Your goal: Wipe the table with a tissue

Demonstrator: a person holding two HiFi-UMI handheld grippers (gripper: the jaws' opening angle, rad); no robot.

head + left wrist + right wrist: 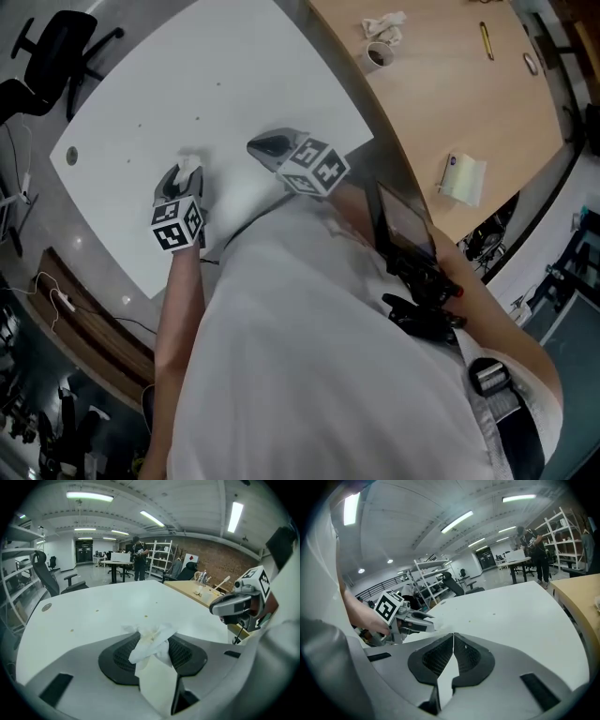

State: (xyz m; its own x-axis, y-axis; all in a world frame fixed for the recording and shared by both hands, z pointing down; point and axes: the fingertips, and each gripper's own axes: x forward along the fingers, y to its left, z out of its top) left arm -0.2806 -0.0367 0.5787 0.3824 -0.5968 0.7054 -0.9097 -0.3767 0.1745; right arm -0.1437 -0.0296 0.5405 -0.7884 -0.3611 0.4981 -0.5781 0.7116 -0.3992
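Observation:
A crumpled white tissue (151, 641) is pinched between the pads of my left gripper (152, 634), which is shut on it. In the head view that gripper (187, 171) is low over the near part of the white table (187, 84), with the tissue (190, 163) sticking out at its tip. My right gripper (257, 146) hovers just to its right, over the same table. Its jaws meet with nothing between them in the right gripper view (453, 637). Each gripper sees the other: the right gripper (233, 604) and the left gripper (410, 620). A few small specks (145, 617) dot the tabletop.
A wooden table (441, 103) adjoins on the right, carrying a crumpled tissue (385, 25), a small cup (378, 56), a tissue pack (462, 178) and a pen (487, 39). An office chair (52, 52) stands beyond the white table's far left corner. A person (138, 557) stands far back.

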